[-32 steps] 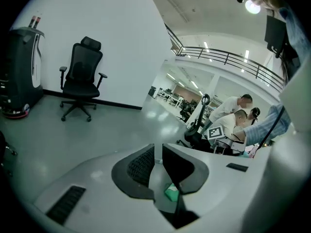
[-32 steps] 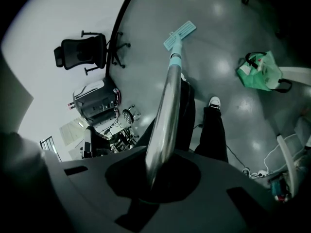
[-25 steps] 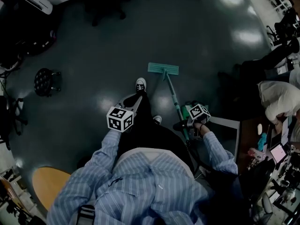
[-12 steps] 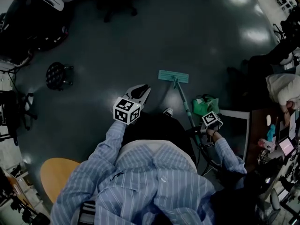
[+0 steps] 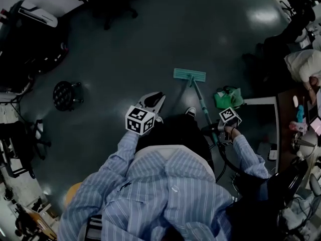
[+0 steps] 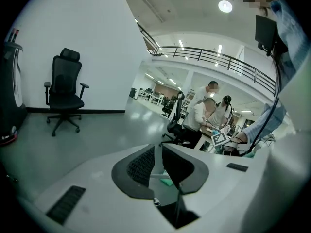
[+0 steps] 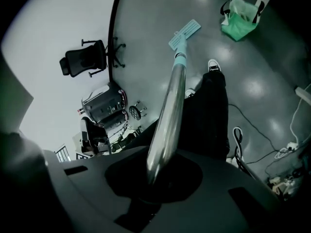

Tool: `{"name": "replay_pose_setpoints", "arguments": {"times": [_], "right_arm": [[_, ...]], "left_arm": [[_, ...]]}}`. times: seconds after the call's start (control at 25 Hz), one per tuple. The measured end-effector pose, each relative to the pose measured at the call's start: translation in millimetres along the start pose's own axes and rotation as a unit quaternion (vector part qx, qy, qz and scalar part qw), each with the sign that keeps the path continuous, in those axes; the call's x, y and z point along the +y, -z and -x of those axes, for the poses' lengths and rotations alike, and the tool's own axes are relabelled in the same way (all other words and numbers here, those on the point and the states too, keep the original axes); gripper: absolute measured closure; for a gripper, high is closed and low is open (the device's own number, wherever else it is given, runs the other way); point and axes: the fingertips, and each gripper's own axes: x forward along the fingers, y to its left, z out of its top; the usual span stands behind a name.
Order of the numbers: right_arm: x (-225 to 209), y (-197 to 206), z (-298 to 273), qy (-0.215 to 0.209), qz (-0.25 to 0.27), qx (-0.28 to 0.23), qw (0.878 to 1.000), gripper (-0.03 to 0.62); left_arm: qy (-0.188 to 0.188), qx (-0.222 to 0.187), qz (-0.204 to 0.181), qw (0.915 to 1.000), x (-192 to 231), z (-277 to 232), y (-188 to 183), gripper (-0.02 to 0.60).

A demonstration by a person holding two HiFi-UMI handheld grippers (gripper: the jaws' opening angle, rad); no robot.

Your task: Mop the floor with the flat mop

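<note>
The flat mop has a teal head (image 5: 189, 75) lying flat on the dark floor ahead of me. Its handle (image 5: 202, 106) slopes back to my right gripper (image 5: 219, 129), which is shut on it. In the right gripper view the metal handle (image 7: 170, 106) runs out from between the jaws of the right gripper (image 7: 160, 174) to the teal head (image 7: 185, 33). My left gripper (image 5: 153, 101) hangs left of the handle, apart from it. In its own view the left gripper (image 6: 158, 152) has its jaws almost together with nothing between them.
A green bag (image 5: 228, 97) sits on the floor right of the handle, beside a desk edge (image 5: 261, 100). A round black stool (image 5: 65, 95) stands at the left and a black office chair (image 6: 65, 98) by the wall. People (image 6: 209, 110) sit at the desks. Cables (image 7: 252, 149) lie by my feet.
The person has stepped, and the forward shoe has come back under the body. The mop head and both grippers have shifted right in the view, and the green bag has appeared.
</note>
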Motion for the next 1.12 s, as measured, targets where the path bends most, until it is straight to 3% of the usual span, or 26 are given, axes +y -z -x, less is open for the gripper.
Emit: {"name": "replay_pose_setpoints", "arguments": {"times": [0.24, 1.12], "right_arm": [[-2.7, 1.2, -17.1, -0.021, -0.004, -0.018, 1.0, 0.557], [6.1, 3.5, -46.5, -0.023, -0.012, -0.043, 0.999, 0.557]], "left_arm": [[0.014, -0.005, -0.009, 0.9998, -5.0, 12.6, 9.5, 0.529], [0.019, -0.034, -0.02, 0.999, 6.2, 36.1, 11.5, 0.529]]}}
